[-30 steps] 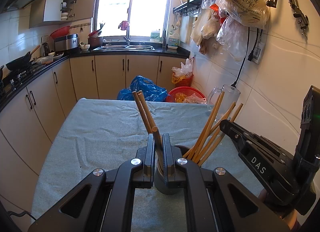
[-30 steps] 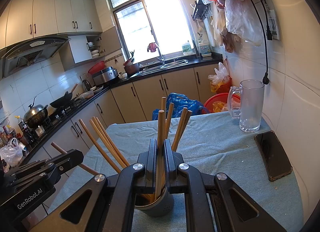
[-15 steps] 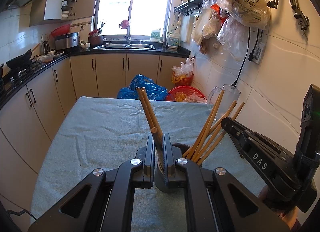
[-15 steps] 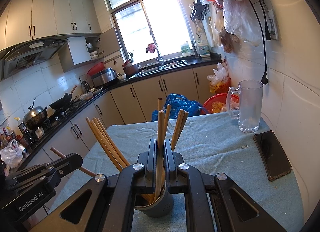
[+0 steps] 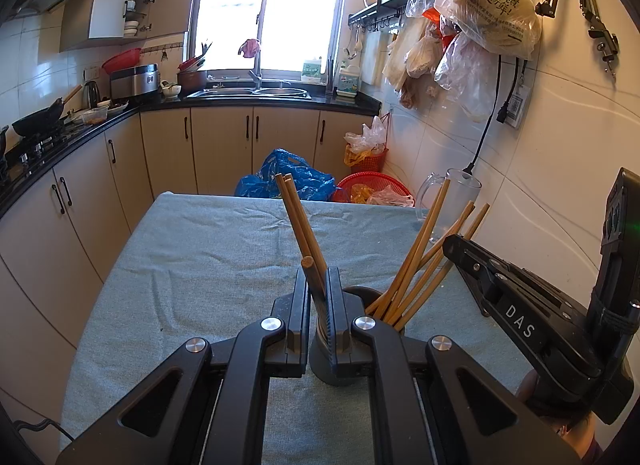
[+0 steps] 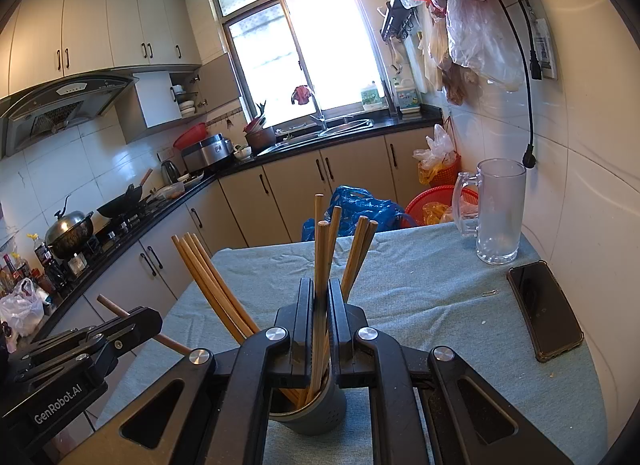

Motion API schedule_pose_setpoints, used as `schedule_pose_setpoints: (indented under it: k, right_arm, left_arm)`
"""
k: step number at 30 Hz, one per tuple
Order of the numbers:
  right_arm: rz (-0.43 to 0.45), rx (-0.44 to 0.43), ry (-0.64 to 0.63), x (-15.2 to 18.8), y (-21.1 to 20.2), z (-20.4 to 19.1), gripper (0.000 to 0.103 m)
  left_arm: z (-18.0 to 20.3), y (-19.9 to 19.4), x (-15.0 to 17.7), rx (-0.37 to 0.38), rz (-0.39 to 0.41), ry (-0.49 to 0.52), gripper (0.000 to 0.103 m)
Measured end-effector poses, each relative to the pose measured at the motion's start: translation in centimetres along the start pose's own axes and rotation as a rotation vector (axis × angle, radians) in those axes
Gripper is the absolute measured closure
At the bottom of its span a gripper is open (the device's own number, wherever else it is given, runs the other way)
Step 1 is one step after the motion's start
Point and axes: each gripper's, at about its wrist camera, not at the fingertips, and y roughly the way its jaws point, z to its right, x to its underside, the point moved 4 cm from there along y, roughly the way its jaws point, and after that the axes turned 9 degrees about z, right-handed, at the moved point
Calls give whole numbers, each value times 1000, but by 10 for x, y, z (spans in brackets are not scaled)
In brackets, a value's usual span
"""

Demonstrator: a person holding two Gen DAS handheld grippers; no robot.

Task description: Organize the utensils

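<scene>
Since a second ago the chopsticks in the left gripper [image 5: 318, 293] have tilted more upright and slid lower, so less of their length now stands above the fingers. That gripper is closed on a small bundle of chopsticks [image 5: 298, 221], whose lower ends reach down toward the grey holder [image 5: 340, 361] standing on the blue-green cloth [image 5: 208, 265] of the table. The holder sits right under and just past the fingertips. A second bunch of chopsticks [image 5: 424, 261] leans out of the holder to the right, close beside the tip of the right gripper [image 5: 460, 249].

From the right wrist view, the right gripper [image 6: 320, 305] is clamped on one upright chopstick [image 6: 320, 265] whose foot goes into the holder [image 6: 316, 413] just below its fingers. Other chopsticks fan out of the holder to the left [image 6: 208, 281] and behind [image 6: 358, 249]. A glass mug [image 6: 498, 213] and a phone [image 6: 544, 313] lie well apart on the right.
</scene>
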Motion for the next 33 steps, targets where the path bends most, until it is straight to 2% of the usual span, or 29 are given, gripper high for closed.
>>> schedule_pose_setpoints:
  k: [12, 19, 24, 33]
  right_arm:
    - [3, 0, 2, -1, 0, 0, 96]
    - [4, 4, 6, -2, 2, 2, 96]
    - [-3, 3, 4, 1, 5, 1, 96]
    - [8, 2, 20, 0, 5, 7, 96]
  left_arm:
    - [-1, 0, 1, 4, -2, -5, 96]
    - [-9, -3, -1, 13, 5, -49, 96]
    - [-4, -1, 6, 13, -14, -30, 96]
    - [1, -7, 2, 18, 9, -41, 97]
